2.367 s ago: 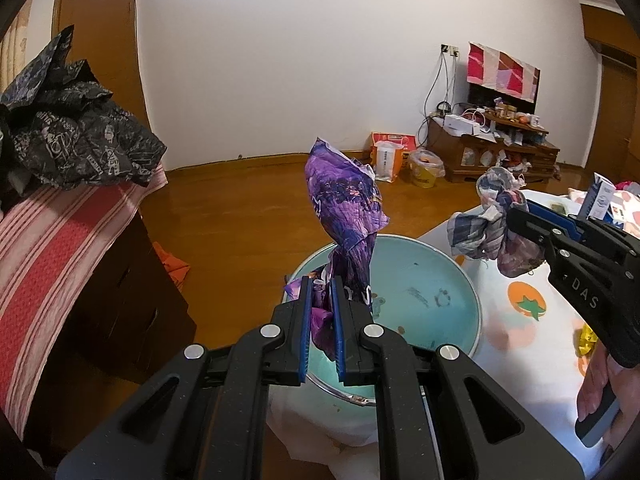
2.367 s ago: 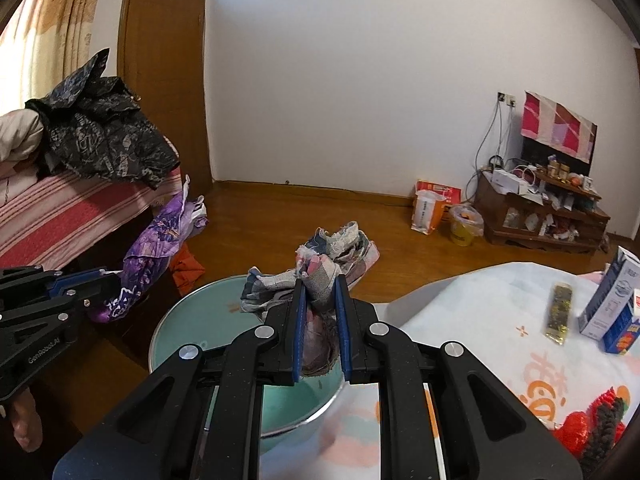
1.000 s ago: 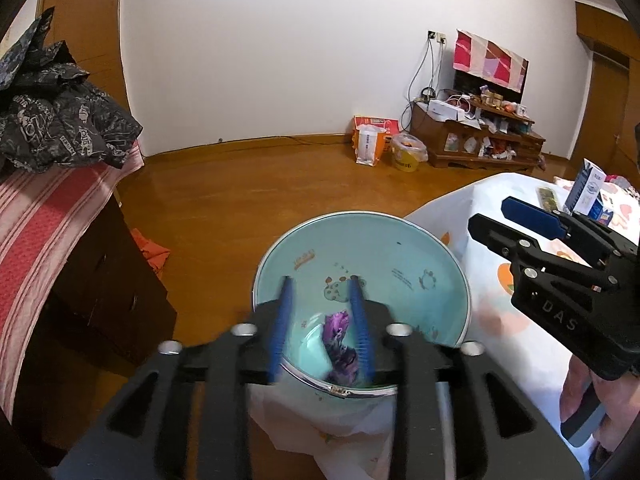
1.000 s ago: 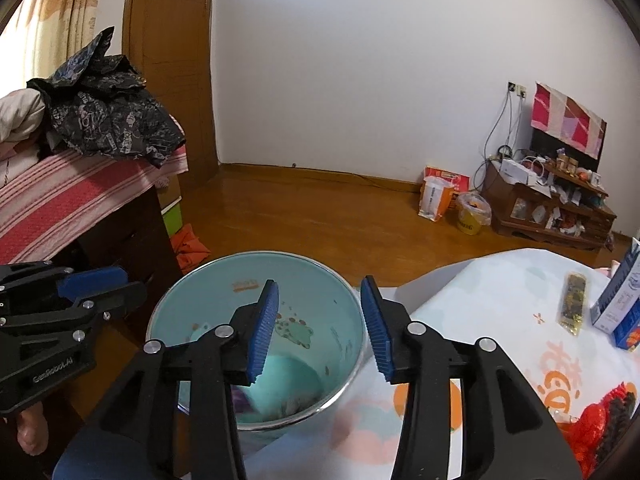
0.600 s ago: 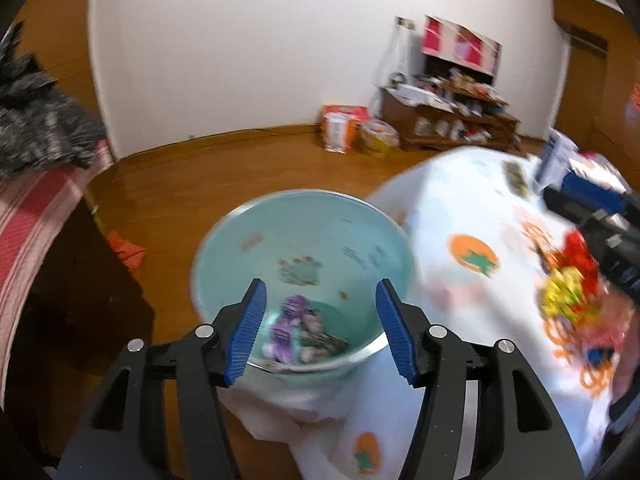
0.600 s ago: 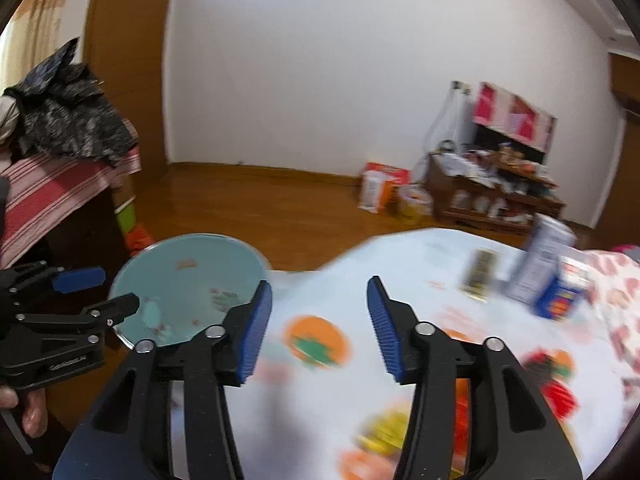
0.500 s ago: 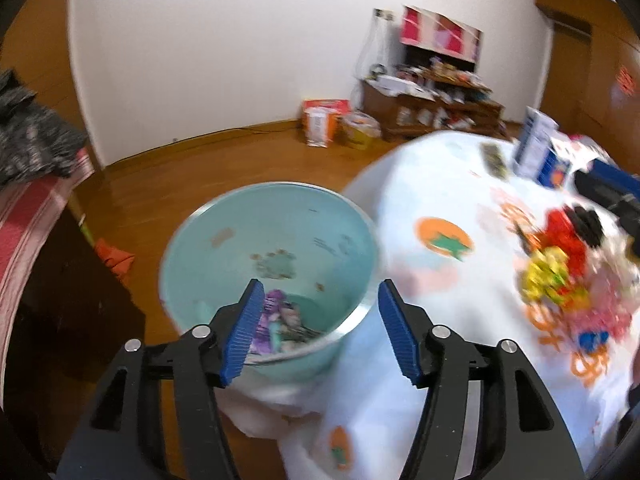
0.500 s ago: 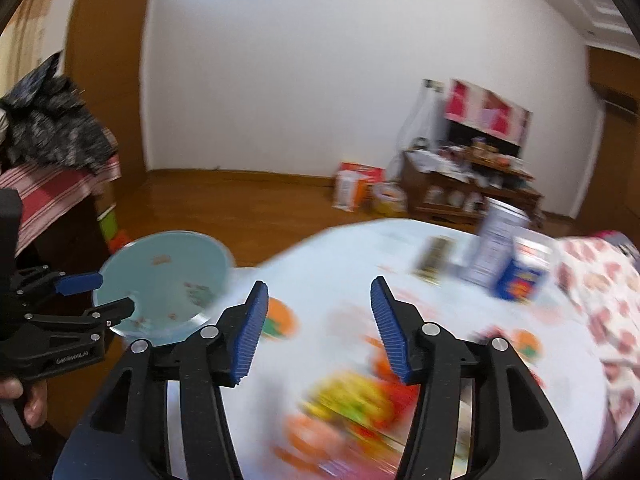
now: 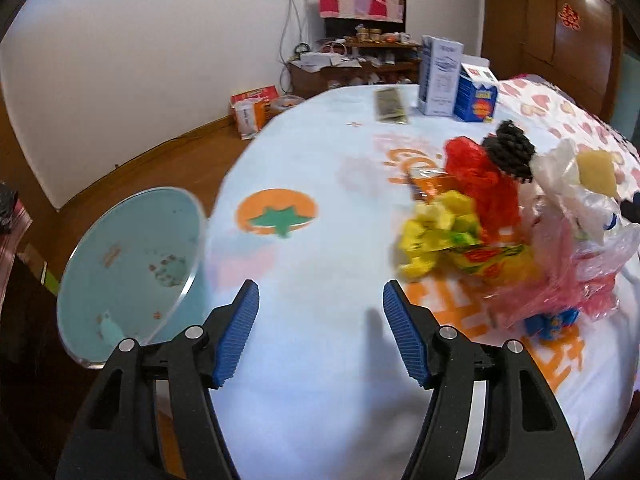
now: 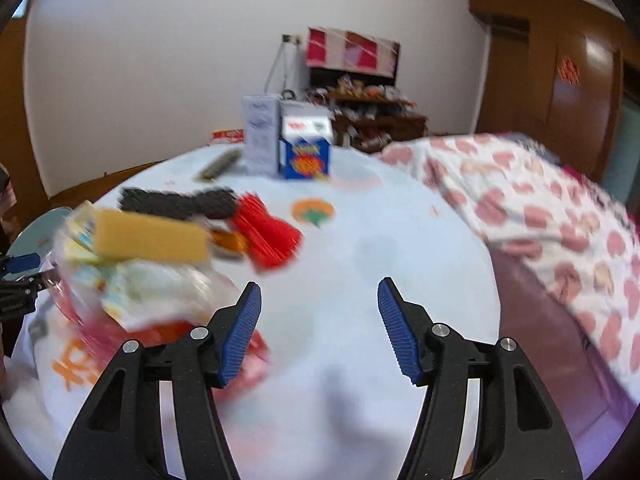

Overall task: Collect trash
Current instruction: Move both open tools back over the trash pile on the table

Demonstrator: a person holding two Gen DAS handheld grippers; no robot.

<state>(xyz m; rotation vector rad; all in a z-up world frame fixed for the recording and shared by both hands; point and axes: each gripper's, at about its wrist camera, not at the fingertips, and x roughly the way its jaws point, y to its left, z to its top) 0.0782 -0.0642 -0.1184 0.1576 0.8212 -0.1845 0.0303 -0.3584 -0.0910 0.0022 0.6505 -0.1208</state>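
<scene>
Both tools, jaws just widened and empty, swung from bin to trash pile.

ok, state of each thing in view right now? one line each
left gripper: open, nothing between the fingers, has just been opening
right gripper: open, empty, has just been opening
basin: at the table edge, contents not visible
trash pile: loose heap on the tablecloth, untouched
blue carton: upright
white carton: upright
dark flat packet: lying flat

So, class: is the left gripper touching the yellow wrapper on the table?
Apart. The left wrist view shows the left gripper open over bare tablecloth, with the yellow wrapper lying beyond its right finger.
</scene>
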